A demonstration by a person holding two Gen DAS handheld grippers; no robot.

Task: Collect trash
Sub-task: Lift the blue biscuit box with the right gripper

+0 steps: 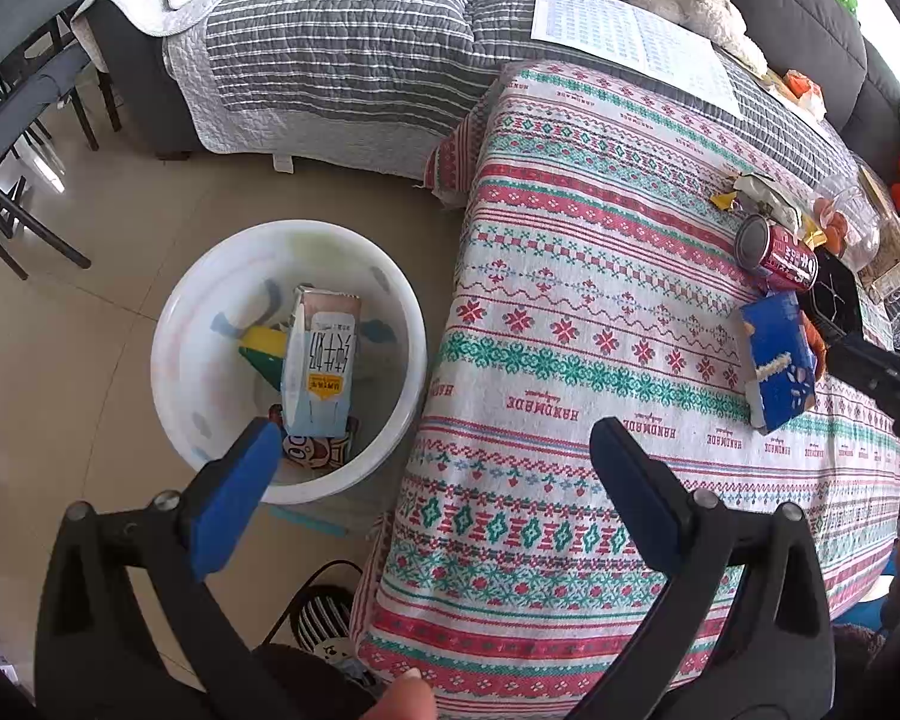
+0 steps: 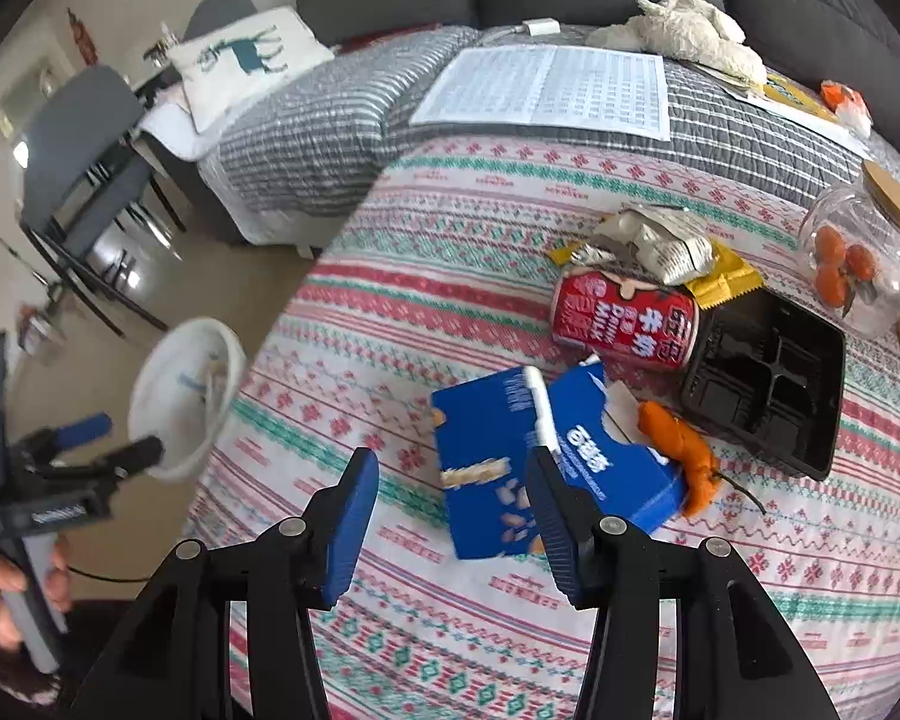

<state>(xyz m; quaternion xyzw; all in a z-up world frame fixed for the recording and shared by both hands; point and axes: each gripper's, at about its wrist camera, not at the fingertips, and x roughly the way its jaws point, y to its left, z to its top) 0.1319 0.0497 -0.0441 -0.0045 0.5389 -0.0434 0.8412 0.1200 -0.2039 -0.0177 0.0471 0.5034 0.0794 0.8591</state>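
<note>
A white bin (image 1: pixel 174 354) stands on the floor left of the cloth-covered table (image 1: pixel 570 240), with a milk carton (image 1: pixel 321 360) and other packaging inside. My left gripper (image 1: pixel 444 462) hangs open and empty over the bin's near rim and the table edge. In the right wrist view a torn blue box (image 2: pixel 498 462) lies flat on the table (image 2: pixel 450 300). My right gripper (image 2: pixel 453 480) is open just in front of it, pads not pressing it. Beyond lie a red can (image 2: pixel 624 324), crumpled wrappers (image 2: pixel 654 246), a black plastic tray (image 2: pixel 768 384) and orange peel (image 2: pixel 684 456).
A glass jar (image 2: pixel 858 264) holding small oranges stands at the table's far right. Behind the table is a sofa with a grey striped quilt (image 1: pixel 342 30) and a printed sheet (image 2: pixel 546 90). Dark chairs (image 1: pixel 24 138) stand on the floor to the left.
</note>
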